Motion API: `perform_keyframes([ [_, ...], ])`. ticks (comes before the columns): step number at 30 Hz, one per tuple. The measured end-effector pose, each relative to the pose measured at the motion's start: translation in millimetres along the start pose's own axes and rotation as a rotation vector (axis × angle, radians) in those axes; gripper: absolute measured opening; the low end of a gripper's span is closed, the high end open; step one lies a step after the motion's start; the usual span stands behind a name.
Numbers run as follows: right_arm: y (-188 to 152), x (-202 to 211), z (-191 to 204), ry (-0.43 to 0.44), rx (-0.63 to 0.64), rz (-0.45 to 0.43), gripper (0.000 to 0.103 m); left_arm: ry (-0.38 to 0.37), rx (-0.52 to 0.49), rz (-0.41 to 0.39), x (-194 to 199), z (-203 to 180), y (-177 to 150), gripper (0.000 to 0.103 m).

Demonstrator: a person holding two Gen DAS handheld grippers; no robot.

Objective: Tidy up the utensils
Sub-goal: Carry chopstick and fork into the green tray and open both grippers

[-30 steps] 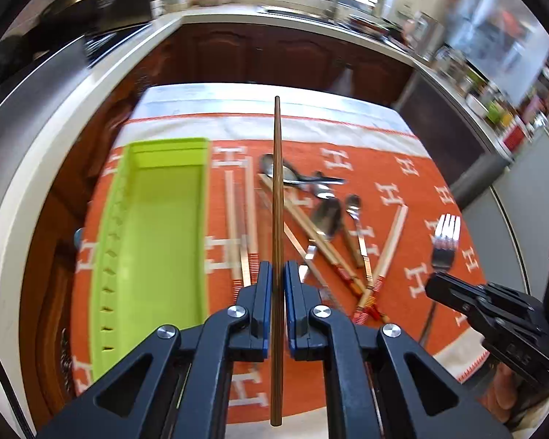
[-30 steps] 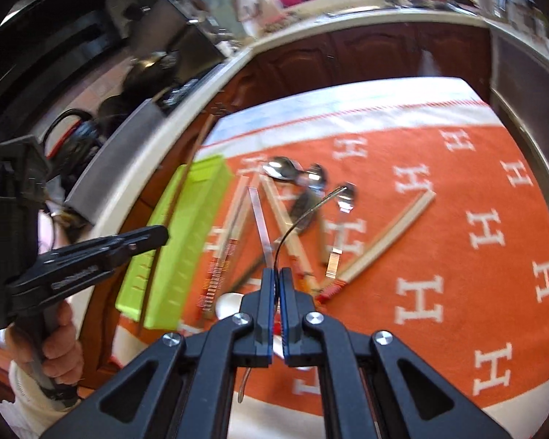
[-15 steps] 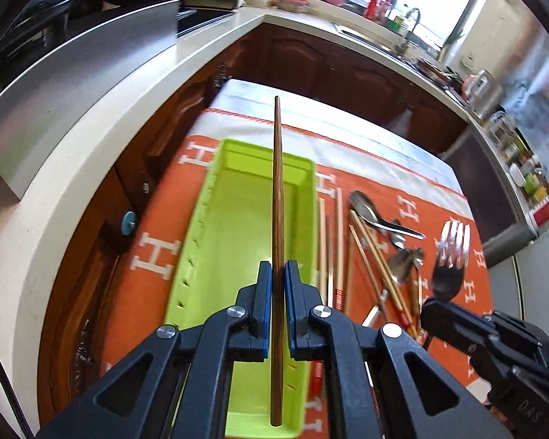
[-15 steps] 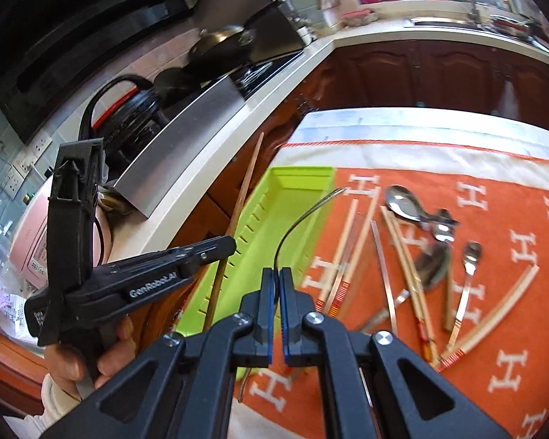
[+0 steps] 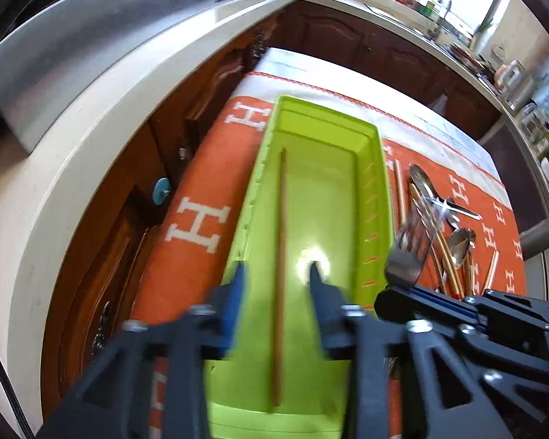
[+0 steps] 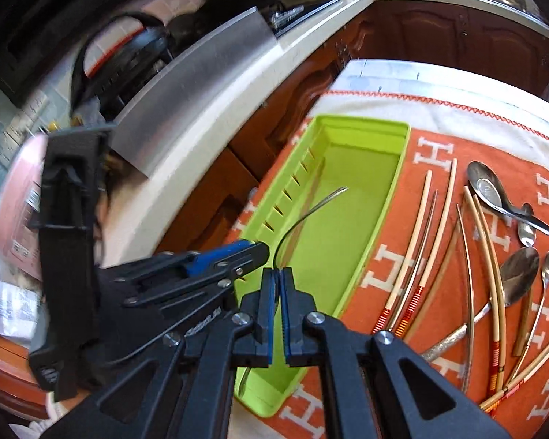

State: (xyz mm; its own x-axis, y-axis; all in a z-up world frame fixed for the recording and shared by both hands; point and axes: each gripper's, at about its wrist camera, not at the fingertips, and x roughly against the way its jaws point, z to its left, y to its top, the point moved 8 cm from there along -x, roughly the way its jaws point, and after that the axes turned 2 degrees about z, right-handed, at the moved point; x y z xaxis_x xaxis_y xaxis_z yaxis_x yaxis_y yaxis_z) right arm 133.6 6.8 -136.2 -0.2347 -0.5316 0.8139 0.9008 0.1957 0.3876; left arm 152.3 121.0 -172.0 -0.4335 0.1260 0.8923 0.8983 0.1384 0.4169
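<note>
A lime-green tray (image 5: 375,197) lies on the orange cloth; it also shows in the right wrist view (image 6: 384,219). A brown chopstick (image 5: 280,274) lies lengthwise inside it. My left gripper (image 5: 276,274) is open just above the tray, its fingers either side of the chopstick; it shows in the right wrist view (image 6: 252,252). My right gripper (image 6: 277,274) is shut on a metal fork (image 5: 415,234), held over the tray's right edge; the fork's thin edge shows in the right wrist view (image 6: 303,216).
Several chopsticks (image 6: 417,241) and spoons (image 6: 494,194) lie on the orange cloth (image 6: 457,139) right of the tray. A white countertop edge (image 5: 91,139) and dark wooden cabinets (image 5: 186,128) run along the left.
My left gripper has opened and let go of the brown chopstick, which now lies in the green tray. My right gripper has brought the fork closer over the tray.
</note>
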Motion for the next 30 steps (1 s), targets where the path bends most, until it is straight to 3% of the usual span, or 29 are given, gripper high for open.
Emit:
perform_keyframes([
  [2,-3.6,-4.8,-6.5,-0.041,-0.003,0.014,0.009,0.004,0.036,-0.018,4.1,8.2,-1.5,0.066],
  [3,-4.4,-5.9,-8.6,-0.048,-0.009,0.010,0.009,0.009,0.050,-0.029,6.3,11.7,-1.7,0.069],
  [9,-14.9,8.7,-16.3,-0.072,-0.025,-0.028,0.009,0.076,0.068,-0.083,24.6,21.6,-5.6,0.072],
  [18,-41.9,48.3,-45.0,-0.155,-0.067,-0.124,0.012,0.154,0.001,-0.127,50.4,14.7,-22.6,0.079],
  [28,-75.1,88.7,-78.9,-0.233,-0.111,-0.175,0.014,0.182,-0.120,-0.151,64.4,-29.4,-37.3,0.080],
  [30,-81.2,94.2,-85.3,-0.236,-0.127,-0.180,0.020,0.184,-0.149,-0.158,66.2,-41.0,-39.9,0.080],
])
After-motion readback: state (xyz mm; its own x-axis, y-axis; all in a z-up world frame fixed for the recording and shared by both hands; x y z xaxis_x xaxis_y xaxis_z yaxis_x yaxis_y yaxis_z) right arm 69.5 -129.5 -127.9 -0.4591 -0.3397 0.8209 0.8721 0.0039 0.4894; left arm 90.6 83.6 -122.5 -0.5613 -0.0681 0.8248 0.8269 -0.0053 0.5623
